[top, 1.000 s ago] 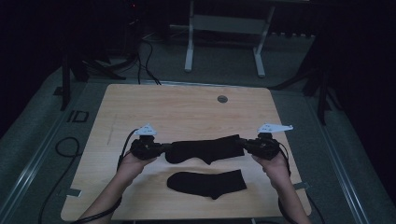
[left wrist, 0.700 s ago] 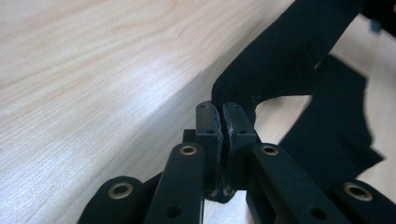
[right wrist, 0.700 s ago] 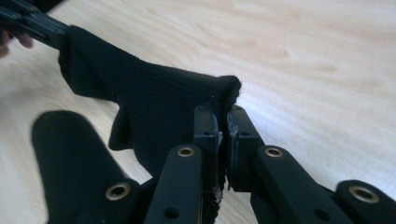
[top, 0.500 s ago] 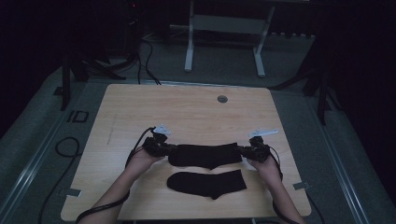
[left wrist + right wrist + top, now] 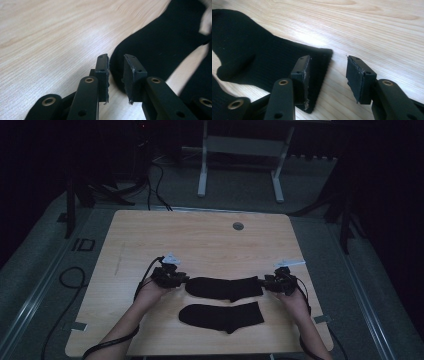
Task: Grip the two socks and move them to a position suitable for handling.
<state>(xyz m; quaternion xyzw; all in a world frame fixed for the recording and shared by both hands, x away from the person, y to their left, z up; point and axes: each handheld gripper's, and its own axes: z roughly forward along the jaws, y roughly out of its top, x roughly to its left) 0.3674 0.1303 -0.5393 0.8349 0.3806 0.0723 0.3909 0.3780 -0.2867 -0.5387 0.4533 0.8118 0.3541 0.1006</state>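
**Both grippers let go of the upper sock**

Light wooden table, dim room around it, and two black socks lie flat near the front edge. At the upper sock, the left gripper sits at the toe, jaws just opening to a narrow gap with the toe tip between them, no longer pressed. The right gripper at the cuff has opened wider, cuff edge lying under one jaw. Just below lies the lower sock.
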